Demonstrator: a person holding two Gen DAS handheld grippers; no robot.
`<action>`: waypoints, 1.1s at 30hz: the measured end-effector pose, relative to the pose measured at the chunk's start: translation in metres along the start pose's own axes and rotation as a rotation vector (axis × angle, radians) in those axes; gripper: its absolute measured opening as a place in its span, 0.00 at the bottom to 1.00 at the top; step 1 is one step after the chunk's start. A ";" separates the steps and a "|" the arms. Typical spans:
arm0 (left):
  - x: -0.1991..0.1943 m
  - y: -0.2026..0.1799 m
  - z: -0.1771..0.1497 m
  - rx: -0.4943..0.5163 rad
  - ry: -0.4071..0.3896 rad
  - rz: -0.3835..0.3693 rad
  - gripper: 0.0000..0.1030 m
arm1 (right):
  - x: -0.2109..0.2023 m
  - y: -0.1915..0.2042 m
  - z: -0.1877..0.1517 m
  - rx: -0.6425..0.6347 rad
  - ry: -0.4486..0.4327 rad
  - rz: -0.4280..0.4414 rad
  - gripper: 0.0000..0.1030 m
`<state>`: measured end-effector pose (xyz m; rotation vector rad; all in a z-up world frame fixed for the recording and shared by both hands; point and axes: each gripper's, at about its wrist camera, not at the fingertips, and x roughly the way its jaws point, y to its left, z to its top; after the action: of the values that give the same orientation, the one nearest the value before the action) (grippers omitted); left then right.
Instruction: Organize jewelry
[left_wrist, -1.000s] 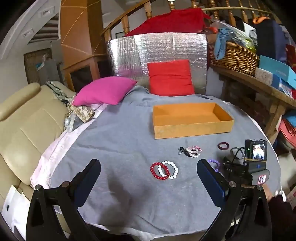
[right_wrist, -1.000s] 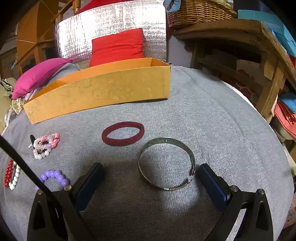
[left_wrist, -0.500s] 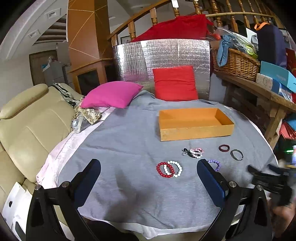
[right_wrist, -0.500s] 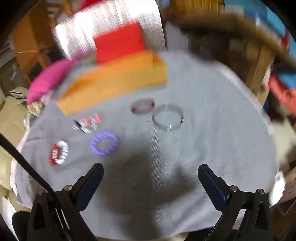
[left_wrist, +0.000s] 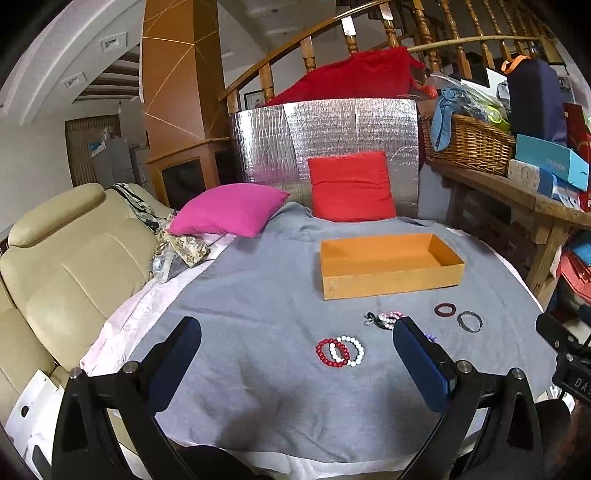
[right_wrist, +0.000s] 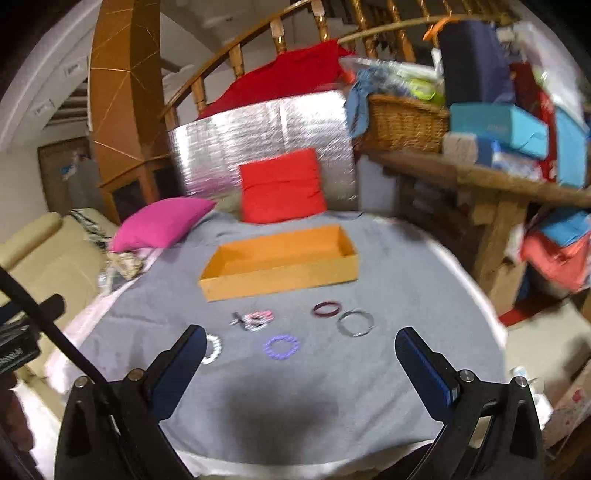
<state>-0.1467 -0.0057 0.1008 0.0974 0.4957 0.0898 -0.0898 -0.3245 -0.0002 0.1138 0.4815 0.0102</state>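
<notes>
Both grippers are held up over the near edge of a round surface (left_wrist: 229, 369) covered w/ a grey cloth (right_wrist: 406, 302). The left gripper (left_wrist: 297, 363) is seen w/ its jaws wide apart, nothing between them. The right gripper (right_wrist: 301, 373) is the same: jaws wide apart, nothing held. The right view is a bit blurred.

An orange box (left_wrist: 388, 282) is set on the cloth toward the far side. It is open on top & looks empty inside.

The jewelry is laid on the cloth in front of the box, nearer the grippers:
- A red bead bracelet (left_wrist: 325, 352) & a white bead bracelet (left_wrist: 354, 350) are laid together, overlapping. In the right view only part of the white one is seen, behind the left finger.
- A pink & white bead bunch (left_wrist: 386, 319) w/ a small dark bit on its left is placed just in front of the box.
- A purple bead bracelet (right_wrist: 282, 346) is laid alone, nearer than the pink bunch. In the left view it is mostly hidden behind the right finger.
- A dark red ring band (left_wrist: 444, 309) & a thin metal bangle (left_wrist: 470, 321) are placed side by side on the right, close but not touching as far as can be told.

Behind the surface, a red pillow (left_wrist: 351, 186) is leaned on a silver foil sheet (left_wrist: 332, 129), & a pink pillow (left_wrist: 227, 214) is laid to its left. A cream sofa (left_wrist: 74, 258) is seen at left, a wicker basket (left_wrist: 469, 144) at right on a wood shelf.
</notes>
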 end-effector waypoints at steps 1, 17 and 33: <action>0.002 0.000 -0.001 0.001 0.005 0.001 1.00 | 0.000 0.003 0.002 -0.009 0.003 -0.012 1.00; 0.008 -0.021 -0.009 0.046 0.038 -0.012 1.00 | -0.034 0.022 0.019 -0.062 -0.060 -0.084 1.00; 0.010 -0.027 -0.012 0.055 0.053 -0.022 1.00 | -0.027 0.027 0.014 -0.081 -0.015 -0.090 1.00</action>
<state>-0.1417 -0.0301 0.0826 0.1436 0.5517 0.0577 -0.1065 -0.3000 0.0279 0.0124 0.4699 -0.0595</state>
